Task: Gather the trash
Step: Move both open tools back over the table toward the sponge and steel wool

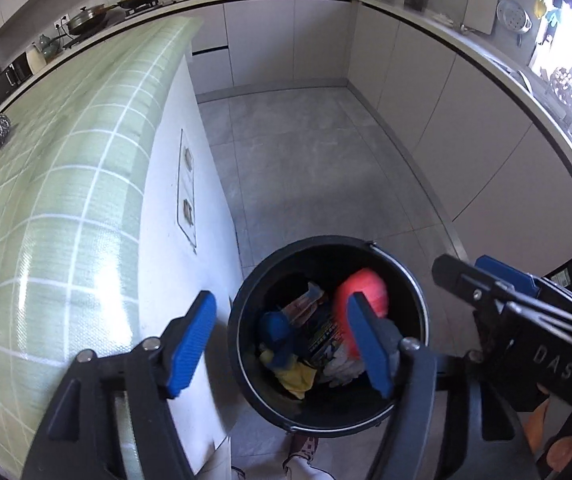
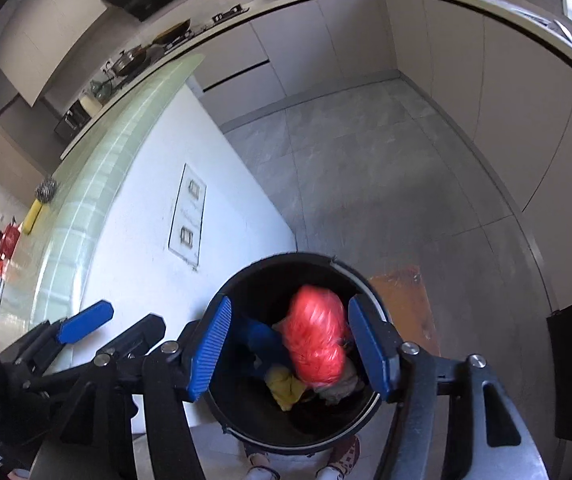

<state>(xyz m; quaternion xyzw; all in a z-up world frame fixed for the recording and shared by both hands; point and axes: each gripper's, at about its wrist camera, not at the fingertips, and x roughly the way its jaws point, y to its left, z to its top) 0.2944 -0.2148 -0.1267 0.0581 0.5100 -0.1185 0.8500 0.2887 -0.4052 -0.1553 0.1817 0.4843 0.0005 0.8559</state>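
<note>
Drop step: both the left gripper [image 1: 282, 344] and right gripper [image 2: 289, 354] hang with fingers apart, empty, over the black bin [image 2: 246, 280] at lower centre; the red bag [image 2: 315, 338] lies inside. Next, seemingly, fetch remaining trash.

bin [image 1: 246, 344] mouth open; counter [image 1: 66, 200] blocks left.
</note>
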